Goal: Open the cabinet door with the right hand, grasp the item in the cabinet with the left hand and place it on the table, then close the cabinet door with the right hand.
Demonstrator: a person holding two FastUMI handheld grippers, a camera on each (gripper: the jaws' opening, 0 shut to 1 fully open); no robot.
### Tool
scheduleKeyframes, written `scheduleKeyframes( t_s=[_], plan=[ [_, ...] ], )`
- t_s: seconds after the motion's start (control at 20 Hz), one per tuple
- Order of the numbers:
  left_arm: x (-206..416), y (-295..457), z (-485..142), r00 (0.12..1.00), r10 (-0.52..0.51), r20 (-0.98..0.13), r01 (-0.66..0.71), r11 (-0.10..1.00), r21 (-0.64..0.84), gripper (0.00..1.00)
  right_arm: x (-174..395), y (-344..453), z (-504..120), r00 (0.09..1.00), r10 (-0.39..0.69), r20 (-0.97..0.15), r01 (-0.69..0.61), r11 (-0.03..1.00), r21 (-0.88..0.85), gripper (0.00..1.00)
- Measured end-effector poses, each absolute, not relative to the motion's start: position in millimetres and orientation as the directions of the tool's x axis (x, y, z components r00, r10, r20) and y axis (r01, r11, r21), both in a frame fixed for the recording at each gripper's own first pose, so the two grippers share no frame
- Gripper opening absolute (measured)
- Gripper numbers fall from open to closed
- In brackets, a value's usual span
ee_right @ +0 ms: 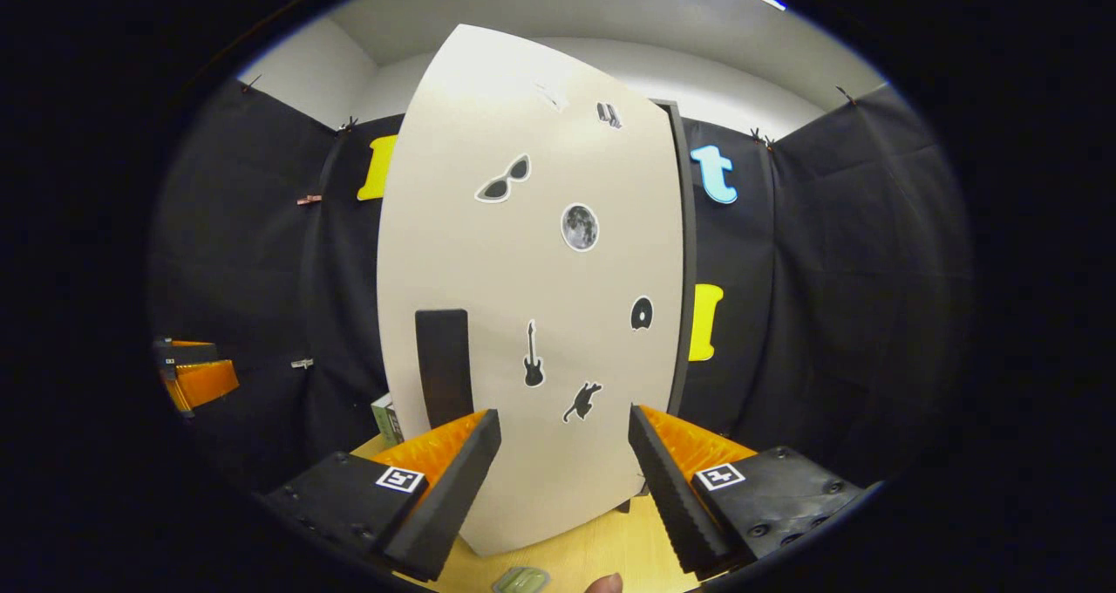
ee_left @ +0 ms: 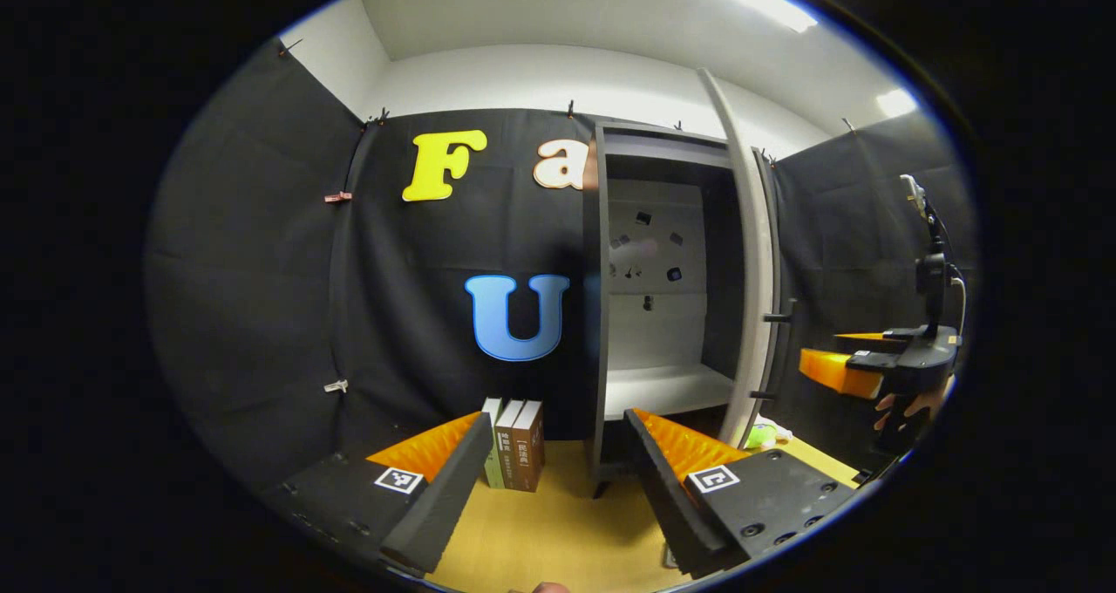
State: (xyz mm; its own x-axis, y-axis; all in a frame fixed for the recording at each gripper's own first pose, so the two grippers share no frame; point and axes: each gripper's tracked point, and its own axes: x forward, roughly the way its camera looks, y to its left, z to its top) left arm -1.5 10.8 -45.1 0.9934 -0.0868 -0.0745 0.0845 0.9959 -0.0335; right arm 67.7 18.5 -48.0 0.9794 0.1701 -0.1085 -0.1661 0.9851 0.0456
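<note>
The right gripper (ee_right: 565,453) is facing the outer face of the cabinet door (ee_right: 532,296) with its fingers spread and nothing between them; the door's dark handle (ee_right: 443,362) is standing just beyond its left finger. The left gripper (ee_left: 558,458) is likewise hanging spread and empty over the table (ee_left: 558,523), pointing at the open cabinet (ee_left: 663,314), whose shelf (ee_left: 667,388) is looking bare. A small green item (ee_left: 758,436) is lying on the table by the foot of the door, right of the left gripper and near the right one, where it is showing at the near edge (ee_right: 520,580). Judging from that, the placing seems done and the closing step is coming up: the right gripper is needing to press the door's face or take the handle and swing it to the far left until it is meeting the cabinet
</note>
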Motion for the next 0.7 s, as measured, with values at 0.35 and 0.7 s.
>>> scheduleKeyframes(
  t_s=[0.35, 0.7],
  plan=[
    [-3, 13, -58, 0.993, -0.06, -0.1, 0.057, 0.998, -0.035, 0.95, 73, 34, -27, 0.991, 0.132, -0.031, -0.13, 0.99, 0.055, 0.96],
    [-1, 2, -59, 0.992, -0.08, -0.1, 0.077, 0.997, -0.031, 0.95, 74, 13, -25, 0.997, 0.064, -0.042, -0.062, 0.997, 0.039, 0.96]
  ],
)
